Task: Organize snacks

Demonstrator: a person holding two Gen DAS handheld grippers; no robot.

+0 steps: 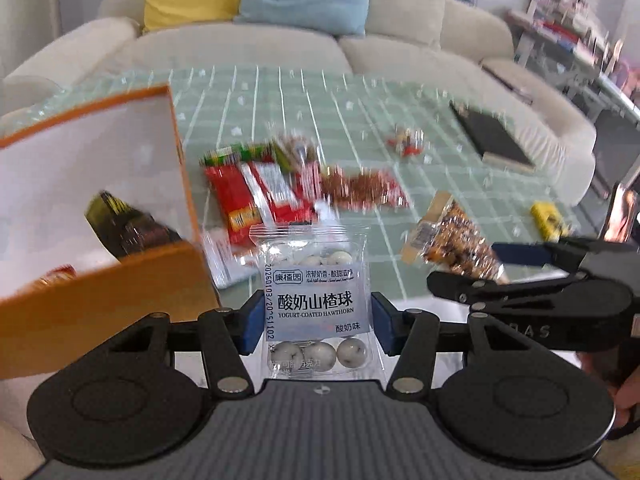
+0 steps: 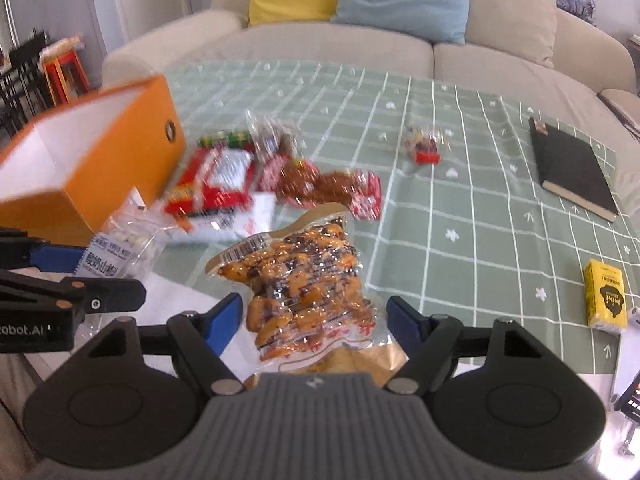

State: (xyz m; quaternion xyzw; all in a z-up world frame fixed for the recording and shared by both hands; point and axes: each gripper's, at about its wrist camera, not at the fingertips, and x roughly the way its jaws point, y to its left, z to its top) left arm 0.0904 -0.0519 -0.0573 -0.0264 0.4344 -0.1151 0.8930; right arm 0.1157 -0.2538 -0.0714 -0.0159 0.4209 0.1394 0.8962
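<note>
Glossy clear hawthorn-ball packet

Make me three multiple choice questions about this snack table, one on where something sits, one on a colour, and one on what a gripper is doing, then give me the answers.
1. Where is the black notebook?
A. inside the orange box
B. on the green checked tablecloth, far right
C. on the sofa cushion

2. What colour is the open box?
A. orange outside, white inside
B. blue all over
C. black outside, red inside

3. What is the left gripper doing?
A. hanging empty and open
B. closed on the yogurt-coated hawthorn packet
C. closed on the yellow carton

Answers:
1 B: the notebook lies flat on the tablecloth, apart from the snack pile.
2 A: orange walls show outside and white within.
3 B: the yogurt-coated hawthorn packet sits between the blue pads, lifted clear of the table; the yellow carton still lies on the cloth.
</note>
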